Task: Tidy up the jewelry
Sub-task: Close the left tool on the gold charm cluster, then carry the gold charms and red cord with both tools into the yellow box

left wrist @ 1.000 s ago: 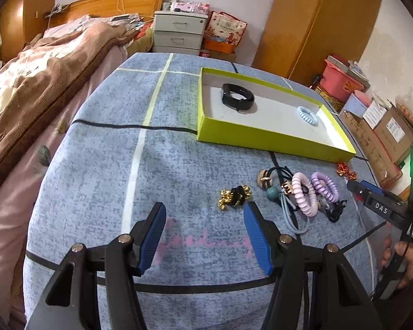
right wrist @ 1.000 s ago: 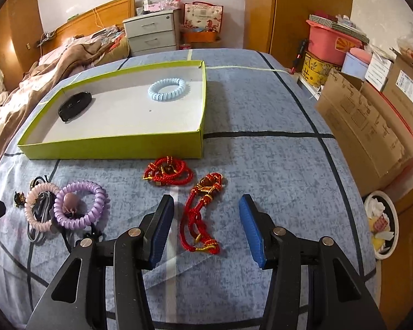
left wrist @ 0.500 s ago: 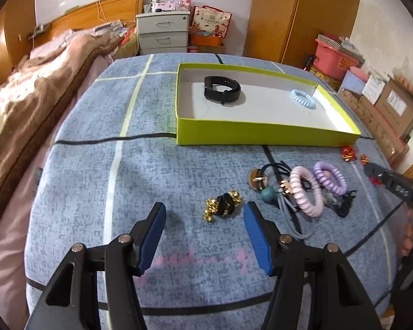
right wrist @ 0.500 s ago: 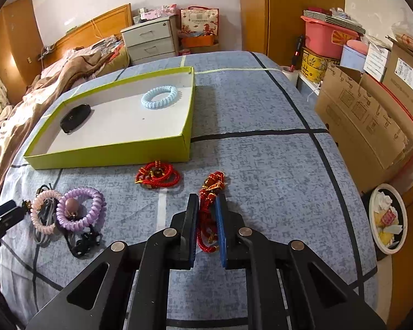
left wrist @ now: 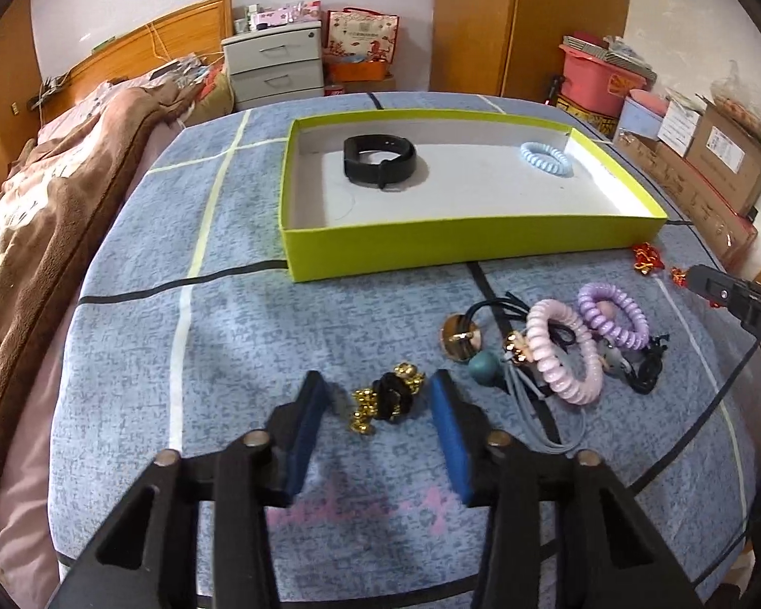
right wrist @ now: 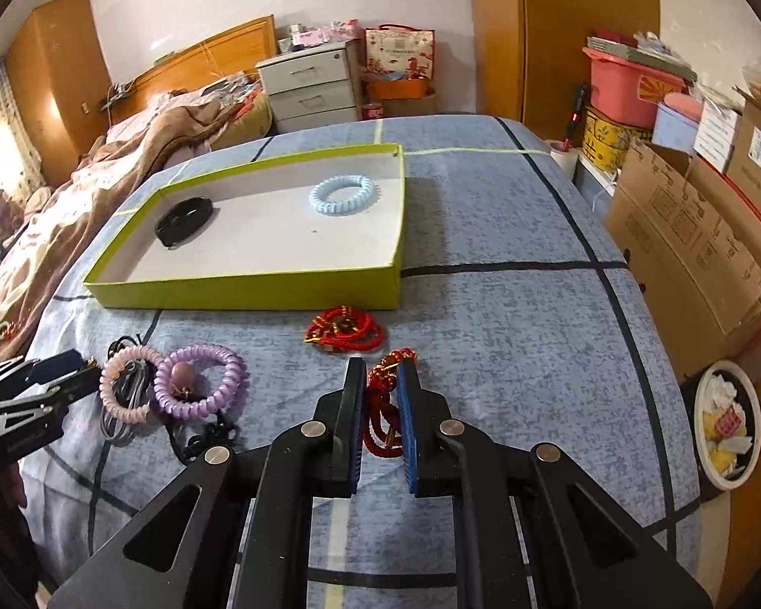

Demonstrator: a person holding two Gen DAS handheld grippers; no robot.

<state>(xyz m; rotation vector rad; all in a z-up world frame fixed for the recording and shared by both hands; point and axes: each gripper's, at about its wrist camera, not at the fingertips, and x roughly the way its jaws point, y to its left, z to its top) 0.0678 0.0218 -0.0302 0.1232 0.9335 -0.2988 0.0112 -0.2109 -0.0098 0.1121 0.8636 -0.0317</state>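
My left gripper [left wrist: 379, 390] hovers low over the blue bedspread. Its jaws are closing around a black hair tie with gold beads [left wrist: 388, 398], which lies between the pads with small gaps still showing. My right gripper [right wrist: 382, 375] is shut on a red cord bracelet [right wrist: 380, 408] resting on the bedspread. A second red bracelet [right wrist: 345, 330] lies just beyond it. The lime-green tray [left wrist: 456, 246] holds a black band [left wrist: 380, 162] and a light blue coil tie [left wrist: 547, 158]. Pink [left wrist: 563, 355] and purple [left wrist: 614, 314] coil ties lie in a tangle to the right of the left gripper.
Dark cords, a teal bead [left wrist: 484, 368] and a gold disc [left wrist: 460, 337] sit among the coil ties. A brown blanket [left wrist: 50, 213] covers the bed's left side. Cardboard boxes [right wrist: 695, 233] and a bowl [right wrist: 725, 426] stand beyond the right edge.
The left gripper moved forward onto the black and gold hair tie and its jaws narrowed. The right jaws closed on the red cord bracelet and stayed there.
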